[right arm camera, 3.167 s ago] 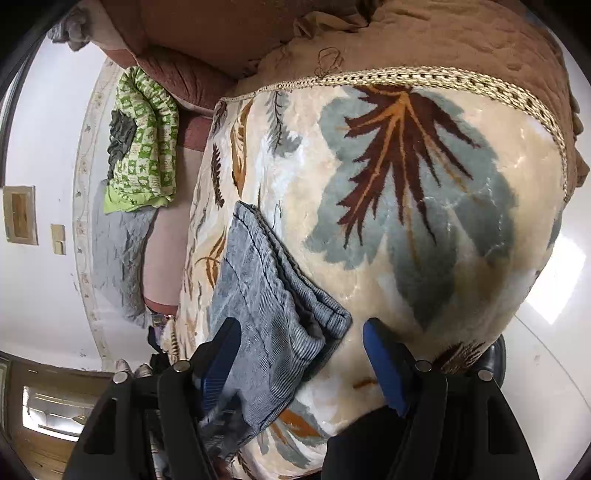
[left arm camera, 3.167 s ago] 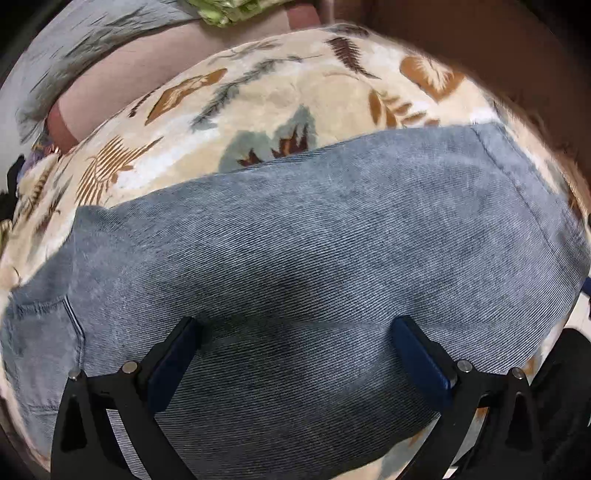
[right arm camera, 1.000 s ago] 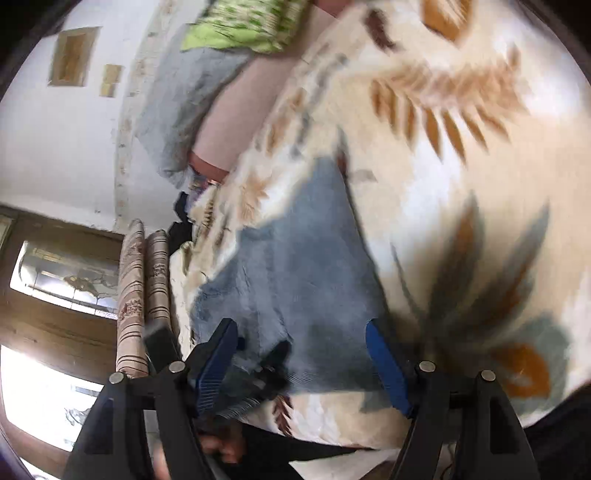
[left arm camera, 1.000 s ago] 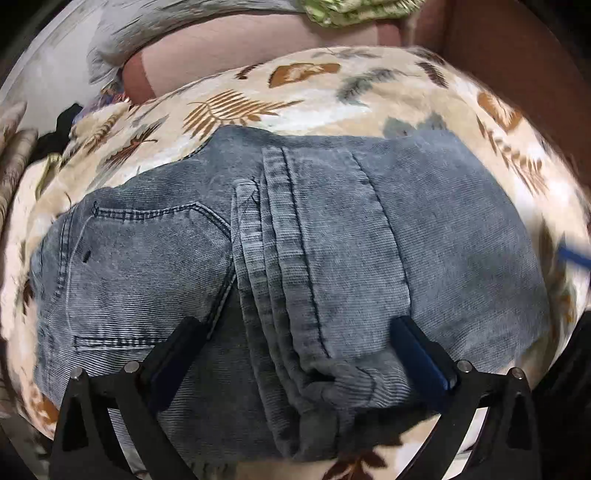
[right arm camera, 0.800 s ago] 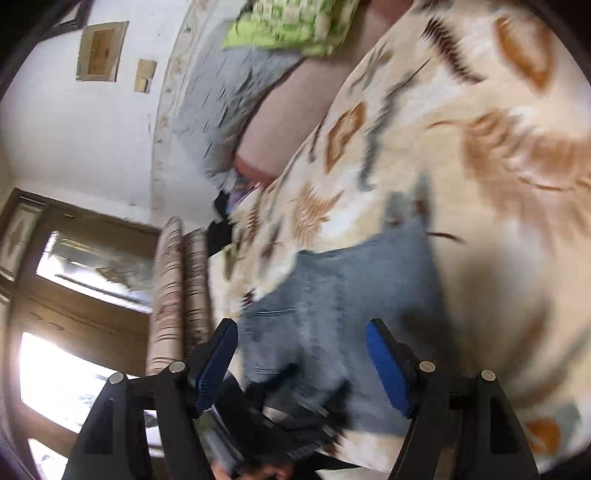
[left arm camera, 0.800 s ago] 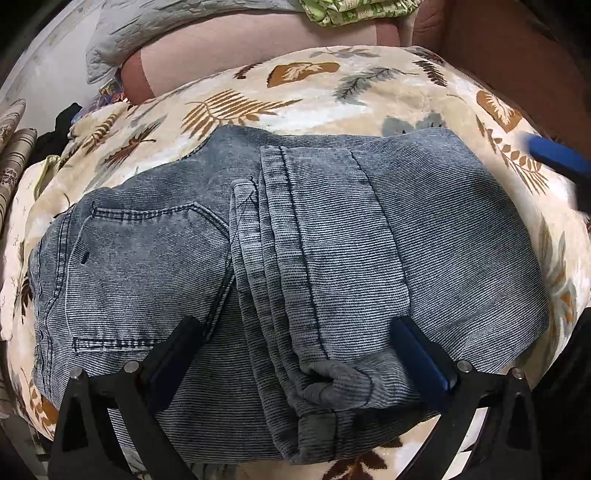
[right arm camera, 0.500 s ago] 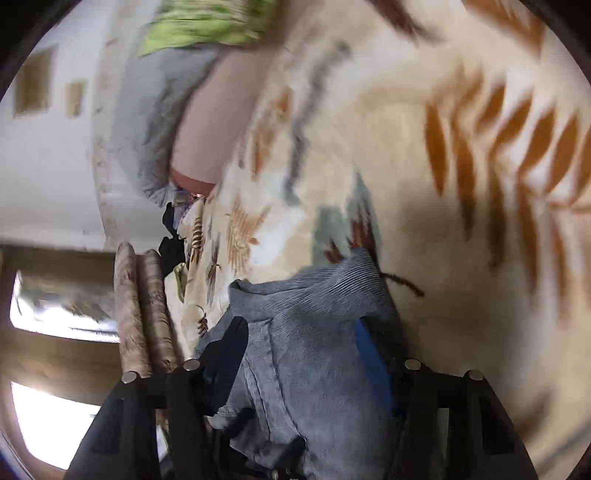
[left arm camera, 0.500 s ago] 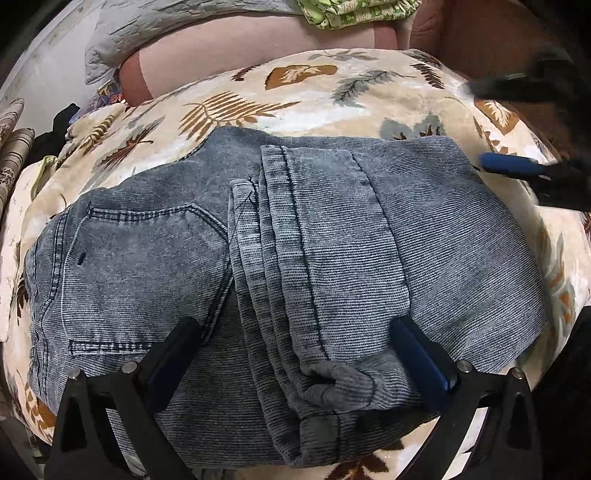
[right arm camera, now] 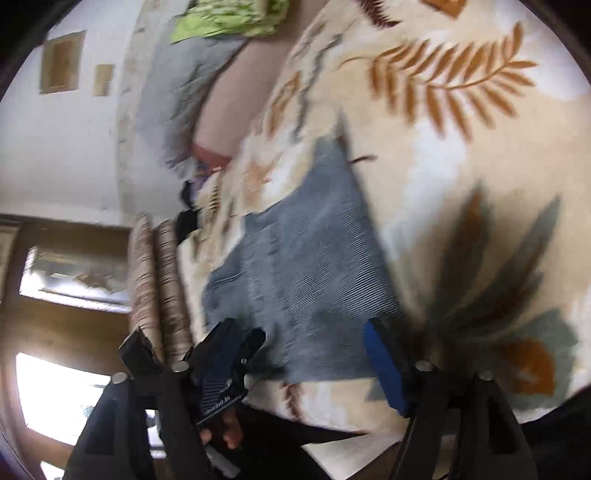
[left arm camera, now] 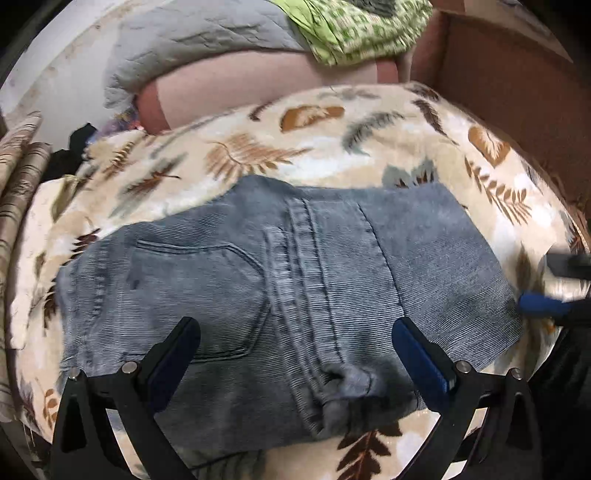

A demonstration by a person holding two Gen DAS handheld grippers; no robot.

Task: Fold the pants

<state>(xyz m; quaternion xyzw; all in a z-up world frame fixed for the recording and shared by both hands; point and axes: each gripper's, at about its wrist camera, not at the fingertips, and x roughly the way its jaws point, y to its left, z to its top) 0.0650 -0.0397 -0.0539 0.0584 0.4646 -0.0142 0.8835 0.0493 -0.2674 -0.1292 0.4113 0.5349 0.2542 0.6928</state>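
Home bedroom, leaf-print blanket [left arm camera: 332, 147], pillow [left arm camera: 229, 88], curtains [right arm camera: 155, 280]

The right wrist view is smeared by motion: the folded pants [right arm camera: 306, 280] at its centre show no seams or edges clearly. Its right claw [right arm camera: 306, 354] hides the pants' near edge at 6 o'clock, jaws opening. In the left wrist view the right claw [left arm camera: 554, 291] is a blur cut off at 3 o'clock. A green cloth [left arm camera: 354, 26] is cropped at 12 o'clock.
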